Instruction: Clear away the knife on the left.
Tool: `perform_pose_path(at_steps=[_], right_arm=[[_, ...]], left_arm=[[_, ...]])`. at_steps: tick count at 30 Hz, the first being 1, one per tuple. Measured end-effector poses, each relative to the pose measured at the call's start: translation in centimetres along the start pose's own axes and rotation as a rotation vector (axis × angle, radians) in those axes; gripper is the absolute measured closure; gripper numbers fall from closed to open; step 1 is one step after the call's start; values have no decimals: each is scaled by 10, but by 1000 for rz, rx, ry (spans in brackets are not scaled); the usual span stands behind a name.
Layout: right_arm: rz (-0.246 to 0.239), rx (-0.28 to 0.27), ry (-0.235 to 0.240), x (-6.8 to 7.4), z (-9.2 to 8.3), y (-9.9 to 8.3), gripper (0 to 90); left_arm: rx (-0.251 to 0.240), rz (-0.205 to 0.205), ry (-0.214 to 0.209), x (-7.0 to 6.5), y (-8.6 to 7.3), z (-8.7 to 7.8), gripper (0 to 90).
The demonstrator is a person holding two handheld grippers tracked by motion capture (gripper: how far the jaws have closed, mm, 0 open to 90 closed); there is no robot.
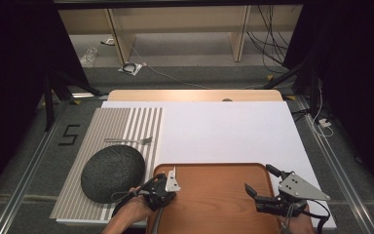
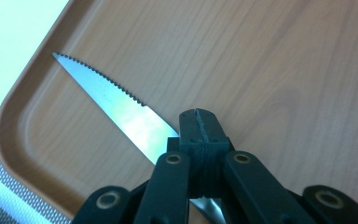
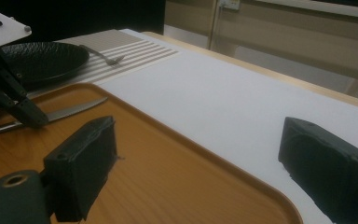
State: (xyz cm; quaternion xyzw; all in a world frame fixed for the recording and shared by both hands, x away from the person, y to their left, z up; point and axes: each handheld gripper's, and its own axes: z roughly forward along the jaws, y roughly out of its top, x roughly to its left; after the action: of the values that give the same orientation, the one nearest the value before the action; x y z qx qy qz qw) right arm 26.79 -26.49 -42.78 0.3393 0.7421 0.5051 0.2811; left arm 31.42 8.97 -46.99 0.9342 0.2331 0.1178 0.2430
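**Knife pinched over the tray's left corner**

Nearest the camera, the person's forearms are reaching in over the wooden tray [image 1: 214, 204], which is lying at the near edge of the white tabletop [image 1: 224, 131]. Above the tray's far left corner, the left gripper [image 2: 199, 122] is pressing its fingers [image 2: 189, 135] together on a serrated knife [image 2: 105, 91], whose blade is pointing at that corner's rim. Over the tray's right side, the right gripper [image 1: 263, 181] is hovering with its fingers [image 3: 81, 163] spread wide around nothing. Left of the tray, a dark plate [image 1: 113, 173] and a fork [image 1: 129, 141] are resting on a striped placemat [image 1: 121, 122].
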Motion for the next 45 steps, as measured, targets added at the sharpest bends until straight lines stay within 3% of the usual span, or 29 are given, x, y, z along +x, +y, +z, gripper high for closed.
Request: perform_pose_path(at_steps=[16, 25, 27, 29, 32, 36, 45], right_arm=[[-2, 1, -1, 0, 0, 0, 123], [0, -4, -1, -1, 0, 0, 123], [-1, -2, -1, -1, 0, 0, 123], [-2, -2, -2, -1, 0, 0, 123], [-1, -4, -2, -1, 0, 0, 123], [-2, -3, -2, -1, 0, 0, 123], [0, -11, -7, -1, -1, 0, 123]], left_arm=[[54, -24, 16, 10, -8, -6, 897], [64, -63, -11, 16, -12, -10, 887], [54, -67, 4, 16, -11, -11, 849], [28, -76, -5, 16, -9, -15, 819], [-18, -91, -8, 17, -6, -20, 703], [-31, -137, -27, 21, -4, -26, 561], [-152, -196, 17, 33, -5, -40, 377]])
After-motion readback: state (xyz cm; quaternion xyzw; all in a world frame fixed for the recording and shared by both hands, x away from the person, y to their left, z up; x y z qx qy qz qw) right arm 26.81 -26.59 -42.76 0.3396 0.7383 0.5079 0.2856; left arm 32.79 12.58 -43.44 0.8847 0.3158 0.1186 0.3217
